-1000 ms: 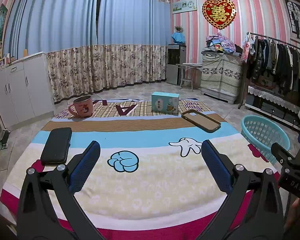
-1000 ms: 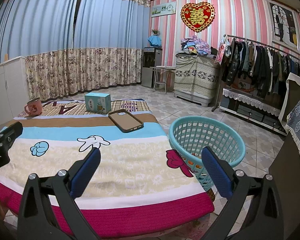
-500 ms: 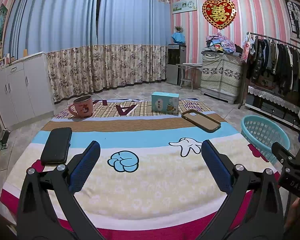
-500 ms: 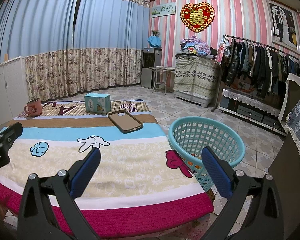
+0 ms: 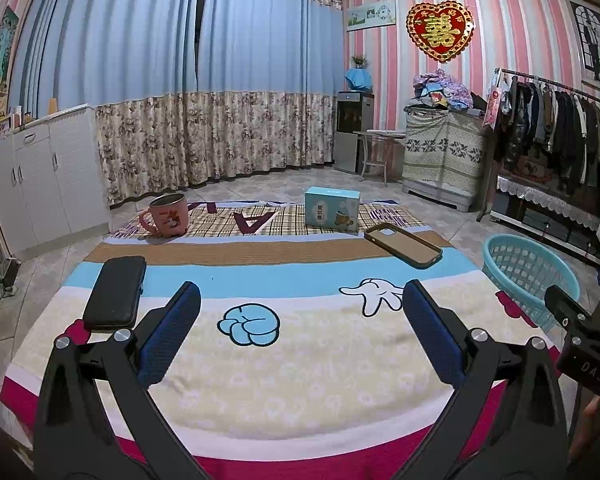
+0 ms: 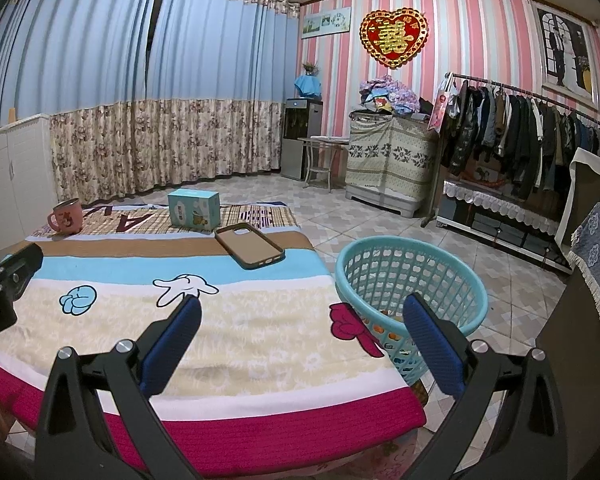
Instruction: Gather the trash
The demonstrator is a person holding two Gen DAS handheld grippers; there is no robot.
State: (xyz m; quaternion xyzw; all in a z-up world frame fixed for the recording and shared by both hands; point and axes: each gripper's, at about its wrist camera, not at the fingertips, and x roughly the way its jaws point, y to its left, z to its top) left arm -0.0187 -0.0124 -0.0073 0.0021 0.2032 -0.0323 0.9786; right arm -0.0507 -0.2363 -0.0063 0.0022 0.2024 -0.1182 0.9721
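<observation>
A cartoon-print cloth (image 5: 300,360) covers a low table. On it lie a black case (image 5: 116,298) at the left, a pink mug (image 5: 168,216), a light-blue carton (image 5: 332,208) and a brown phone case (image 5: 404,244) further back. My left gripper (image 5: 300,324) hovers open over the near half of the cloth, holding nothing. My right gripper (image 6: 300,332) stands open above the cloth's right edge. A teal basket (image 6: 412,276) sits on the floor just right of the table, with colourful scraps showing at its bottom.
A clothes rack (image 6: 520,136) lines the right wall. A covered cabinet (image 6: 388,160) and a water dispenser (image 6: 300,136) stand at the back. White cupboards (image 5: 40,176) run along the left. Tiled floor (image 6: 380,216) lies open behind the basket.
</observation>
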